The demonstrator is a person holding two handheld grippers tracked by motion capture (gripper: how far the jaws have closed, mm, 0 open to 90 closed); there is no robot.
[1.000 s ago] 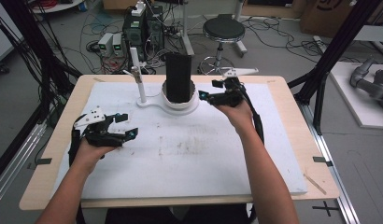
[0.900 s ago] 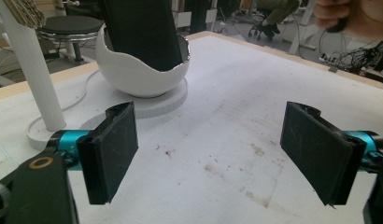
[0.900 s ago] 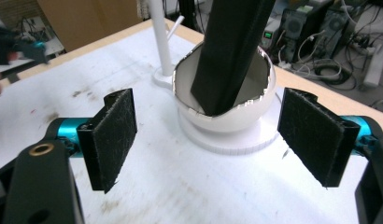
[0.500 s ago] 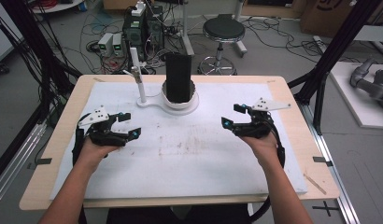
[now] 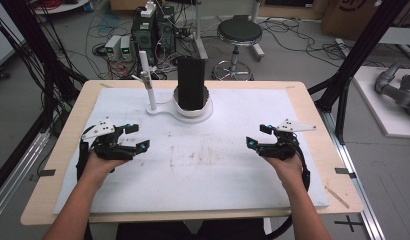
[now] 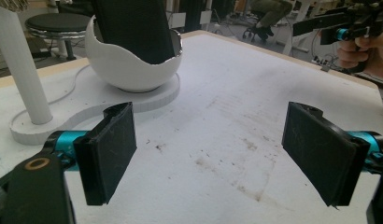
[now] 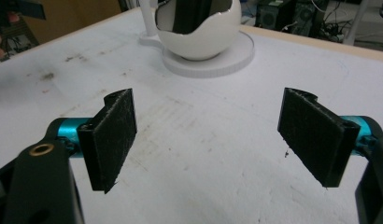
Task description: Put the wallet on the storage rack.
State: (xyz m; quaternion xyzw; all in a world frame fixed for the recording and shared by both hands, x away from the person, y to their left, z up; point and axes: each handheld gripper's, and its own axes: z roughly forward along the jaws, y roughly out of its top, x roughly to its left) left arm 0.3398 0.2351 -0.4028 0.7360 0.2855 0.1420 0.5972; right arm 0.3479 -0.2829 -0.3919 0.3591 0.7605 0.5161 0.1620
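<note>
From the high view, the left gripper (image 5: 134,137) rests near the bench's (image 5: 58,185) left edge and the right gripper (image 5: 258,136) near its right edge, both with fingers apart and empty. A white bowl (image 5: 193,106) holding a black block (image 5: 191,82) stands by the far edge, a white post (image 5: 147,80) just beside it.

In the left gripper view, the fingers (image 6: 110,151) are spread wide over the stained white mat (image 6: 236,116).

In the right gripper view, the fingers (image 7: 110,137) also stand apart, facing the bowl.

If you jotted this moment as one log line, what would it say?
left tool: open, empty | right tool: open, empty | black block: upright in white bowl stand | both tools apart from stand
</note>
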